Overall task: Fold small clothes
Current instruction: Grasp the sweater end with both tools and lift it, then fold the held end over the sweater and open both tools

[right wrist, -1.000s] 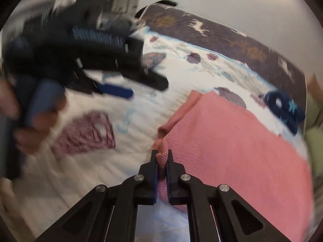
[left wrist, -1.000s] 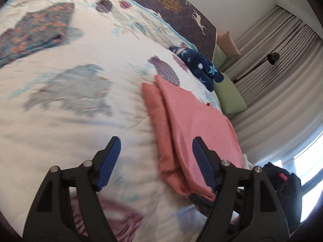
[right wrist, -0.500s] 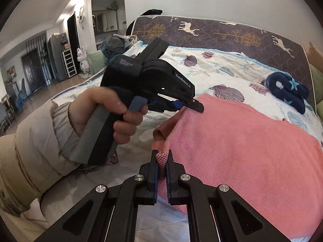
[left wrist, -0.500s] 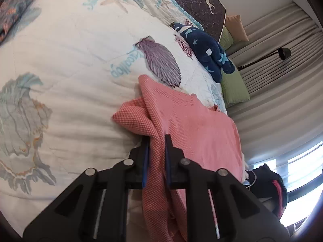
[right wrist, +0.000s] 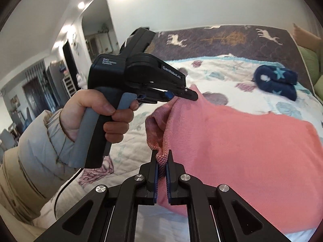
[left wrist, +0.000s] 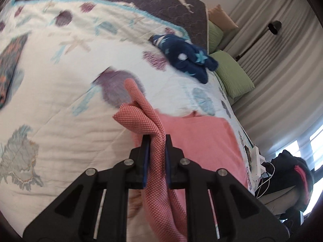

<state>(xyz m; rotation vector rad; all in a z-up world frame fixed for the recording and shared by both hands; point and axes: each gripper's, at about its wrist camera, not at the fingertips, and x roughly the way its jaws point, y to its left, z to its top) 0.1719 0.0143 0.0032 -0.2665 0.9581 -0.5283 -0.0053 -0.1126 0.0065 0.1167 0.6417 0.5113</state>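
Between my left gripper's (left wrist: 155, 153) pads I am pinching one bunched corner of the pink garment (left wrist: 199, 139); my right gripper (right wrist: 161, 168) is clamping the neighbouring corner, so I am judging this the lift for a fold. Next I am needing to carry both corners across evenly. Ahead, open quilt (left wrist: 60, 100); beyond, right, the navy star bundle (left wrist: 187, 58) is sitting near the bed's edge.
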